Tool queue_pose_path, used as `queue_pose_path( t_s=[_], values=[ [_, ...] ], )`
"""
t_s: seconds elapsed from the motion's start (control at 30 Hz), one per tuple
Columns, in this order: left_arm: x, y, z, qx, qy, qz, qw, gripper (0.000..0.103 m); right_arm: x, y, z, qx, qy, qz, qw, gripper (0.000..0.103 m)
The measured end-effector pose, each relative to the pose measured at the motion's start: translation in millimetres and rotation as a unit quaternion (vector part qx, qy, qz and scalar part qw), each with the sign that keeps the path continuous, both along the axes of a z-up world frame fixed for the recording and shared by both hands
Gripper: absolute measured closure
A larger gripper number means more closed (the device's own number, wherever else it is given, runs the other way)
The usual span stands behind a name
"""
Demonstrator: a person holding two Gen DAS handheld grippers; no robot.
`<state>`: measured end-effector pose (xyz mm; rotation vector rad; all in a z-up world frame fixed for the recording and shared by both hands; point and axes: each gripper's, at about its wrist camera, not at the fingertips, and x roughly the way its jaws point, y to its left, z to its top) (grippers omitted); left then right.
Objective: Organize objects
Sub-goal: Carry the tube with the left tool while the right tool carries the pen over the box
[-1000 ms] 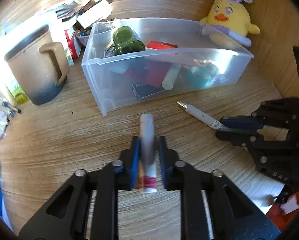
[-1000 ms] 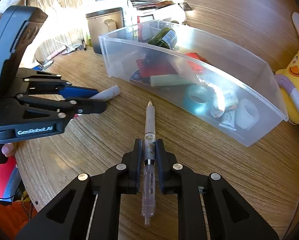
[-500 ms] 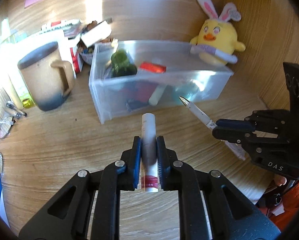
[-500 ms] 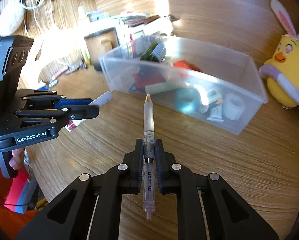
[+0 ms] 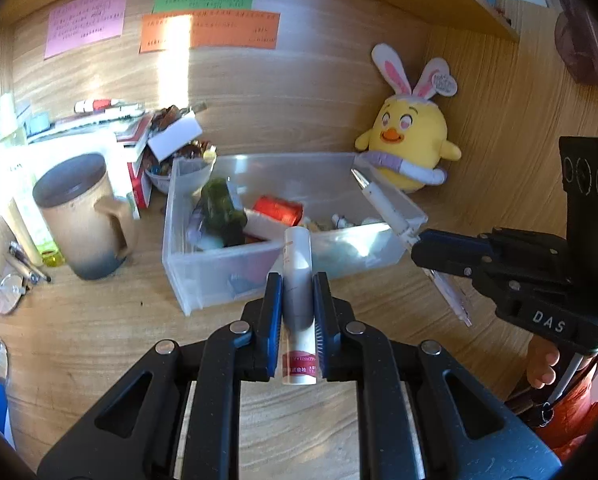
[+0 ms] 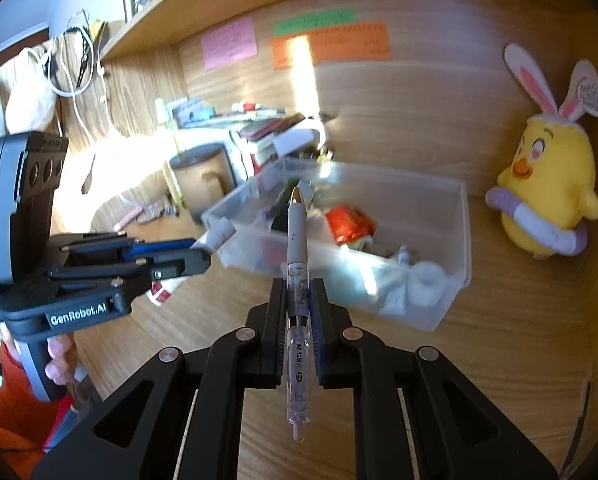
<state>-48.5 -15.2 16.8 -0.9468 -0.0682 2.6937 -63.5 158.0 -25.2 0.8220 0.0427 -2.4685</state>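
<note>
- Between the jaws of the left gripper point(image 5: 297, 308), a white tube point(image 5: 298, 280) with a red label band is clamped along its length, cap end pointing forward past the fingertips, probably so it can be tipped in nose first.
- Ahead of those jaws and just below the tube's tip sits a clear plastic bin point(image 5: 215, 268) on the wooden desk point(image 5: 79, 344), already holding a green bottle point(image 5: 221, 210), a red packet and other small items.
- Closed on a clear-barrelled pen point(image 6: 297, 280), the right gripper point(image 6: 298, 312) holds it at mid-barrel, tip forward and clicker end trailing behind the jaws.
- Beyond that pen tip lies the same bin, so both items look lifted clear of the desk and aimed at it.
- Right of the bin, outside either grip, a yellow chick plush point(image 5: 411, 140) leans at the back wall; left of it stands a brown mug point(image 5: 79, 220).
</note>
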Motion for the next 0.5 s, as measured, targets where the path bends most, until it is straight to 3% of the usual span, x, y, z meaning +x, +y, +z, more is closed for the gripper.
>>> queue_pose_path(
  t_s=[0.5],
  values=[
    [-42.0, -1.4, 14.2, 0.005, 0.012, 0.013, 0.9998, 0.089, -44.7, 8.6, 26.6, -0.01, 0.025, -0.024, 0.999, 0.093]
  ],
)
